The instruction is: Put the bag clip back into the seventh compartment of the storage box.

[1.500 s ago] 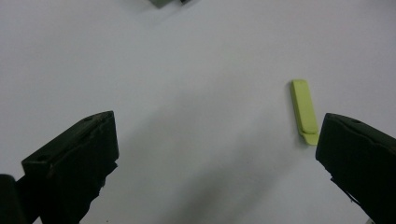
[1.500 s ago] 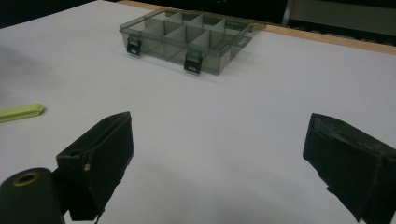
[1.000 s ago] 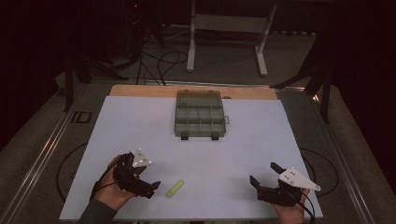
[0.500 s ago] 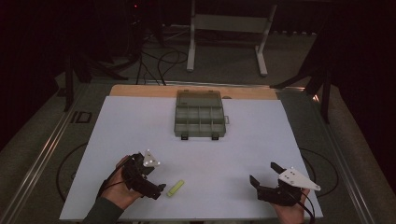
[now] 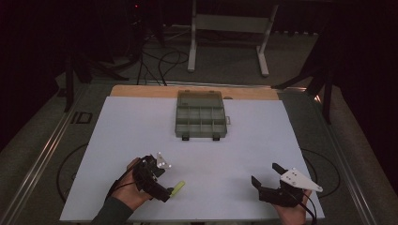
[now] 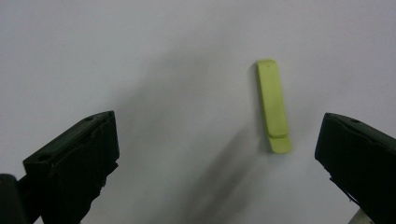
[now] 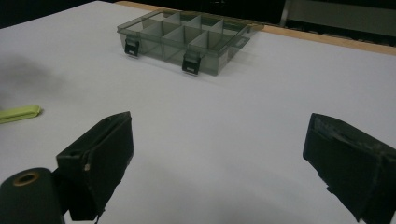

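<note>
Jaws of both grippers stand apart, gripping nothing. The left gripper (image 5: pixel 162 190) has moved in on the yellow-green clip (image 6: pixel 273 111), which lies flat well short of the compartment box (image 5: pixel 201 115); pickup looks imminent. The right gripper (image 5: pixel 265 180) has not moved.

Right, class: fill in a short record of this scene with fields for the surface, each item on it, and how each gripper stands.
surface: white sheet over a wooden table
box: clear compartment box with two latches, at the far middle of the sheet
stick: small yellow-green stick lying flat on the near left part of the sheet
left gripper: open, tilted down over the stick, which lies between its jaws nearer one side, untouched
right gripper: open, holds nothing, near right, pointing toward the box
</note>
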Demonstrator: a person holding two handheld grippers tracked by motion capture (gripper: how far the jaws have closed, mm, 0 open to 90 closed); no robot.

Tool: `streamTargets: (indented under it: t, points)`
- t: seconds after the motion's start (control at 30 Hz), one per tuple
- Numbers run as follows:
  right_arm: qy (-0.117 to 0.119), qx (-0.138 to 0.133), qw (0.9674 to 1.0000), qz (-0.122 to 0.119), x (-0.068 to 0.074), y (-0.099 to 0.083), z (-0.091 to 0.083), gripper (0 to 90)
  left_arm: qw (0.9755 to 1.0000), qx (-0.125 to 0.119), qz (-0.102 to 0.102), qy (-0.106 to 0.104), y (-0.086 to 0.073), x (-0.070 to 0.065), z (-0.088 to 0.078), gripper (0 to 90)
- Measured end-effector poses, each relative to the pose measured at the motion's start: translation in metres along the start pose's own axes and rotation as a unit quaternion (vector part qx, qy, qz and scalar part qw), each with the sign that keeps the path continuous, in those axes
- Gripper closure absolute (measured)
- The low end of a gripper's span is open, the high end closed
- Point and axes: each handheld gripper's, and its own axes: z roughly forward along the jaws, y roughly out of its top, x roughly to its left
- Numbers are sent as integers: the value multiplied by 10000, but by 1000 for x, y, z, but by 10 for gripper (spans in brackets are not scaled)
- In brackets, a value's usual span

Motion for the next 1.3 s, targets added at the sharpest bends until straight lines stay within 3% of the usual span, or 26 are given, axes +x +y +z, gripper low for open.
streamTargets:
  t: [0.2, 0.6, 0.9, 1.07, 1.3]
  points:
    - [-16, 1, 10000, 2, 0, 0, 0, 82, 9998, 170, 56, -1, 6, -6, 10, 8]
    - [-30, 3, 10000, 8, -1, -1, -1, 82, 9996, 264, 88, 22, 16, -17, 21, 21]
    - [-54, 12, 10000, 14, -1, -1, -1, 82, 9992, 380, 94, 51, 19, -24, 31, 79]
    - [-57, 19, 10000, 4, -1, -1, 0, 82, 9991, 409, 85, -91, 19, -27, 35, 175]
    - [-72, 18, 10000, 5, -1, -2, -1, 82, 9981, 533, 63, -302, 18, -27, 39, 438]
